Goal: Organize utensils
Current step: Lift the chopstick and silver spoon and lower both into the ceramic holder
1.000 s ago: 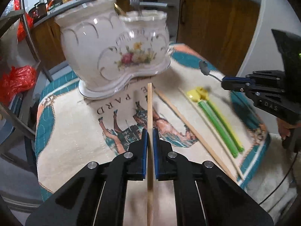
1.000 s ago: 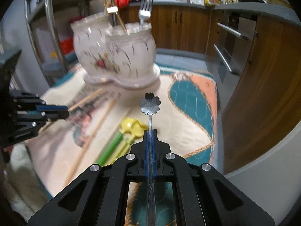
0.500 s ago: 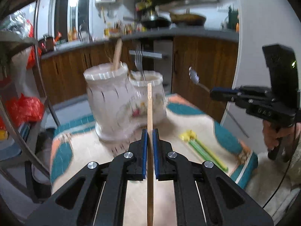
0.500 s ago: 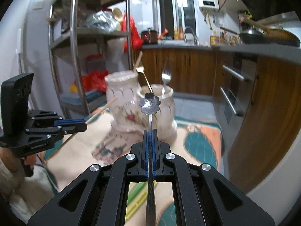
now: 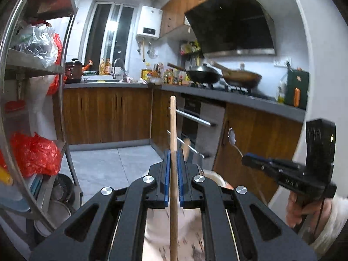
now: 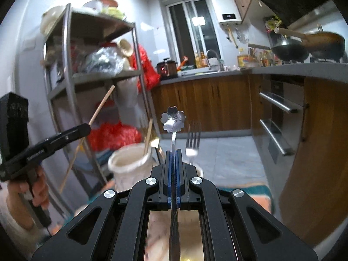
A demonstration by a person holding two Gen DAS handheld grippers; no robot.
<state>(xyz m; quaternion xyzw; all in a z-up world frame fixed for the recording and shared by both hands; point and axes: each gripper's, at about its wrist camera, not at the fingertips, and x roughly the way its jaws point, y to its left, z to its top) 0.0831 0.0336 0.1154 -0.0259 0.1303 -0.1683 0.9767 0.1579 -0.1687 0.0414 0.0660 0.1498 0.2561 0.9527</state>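
Both tools are clamped on utensils. Starting at the left of the right wrist view, the left gripper (image 6: pixel 86 128) is carried by a hand (image 6: pixel 32 187) and pinches a wooden chopstick (image 6: pixel 102 106) that slants up and to the right past its fingertips, in front of a metal shelf rack (image 6: pixel 65 69). In its own camera the left gripper (image 5: pixel 173 174) has its blue pads pressed on that chopstick (image 5: pixel 173 126), which stands nearly upright in the picture. Next to the right, a white ceramic utensil holder (image 6: pixel 128 163) sits low in the view with chopsticks (image 6: pixel 148 137) poking out of its near compartment and a fork (image 6: pixel 192 139) rising behind the gripper. At the centre, the right gripper (image 6: pixel 173 171) is closed tight on the thin handle of a flower-shaped spoon (image 6: pixel 173 119), its bowl above the fingertips. Wooden cabinets (image 6: pixel 217 104) line the far right, with woks (image 6: pixel 304 45) on the counter.
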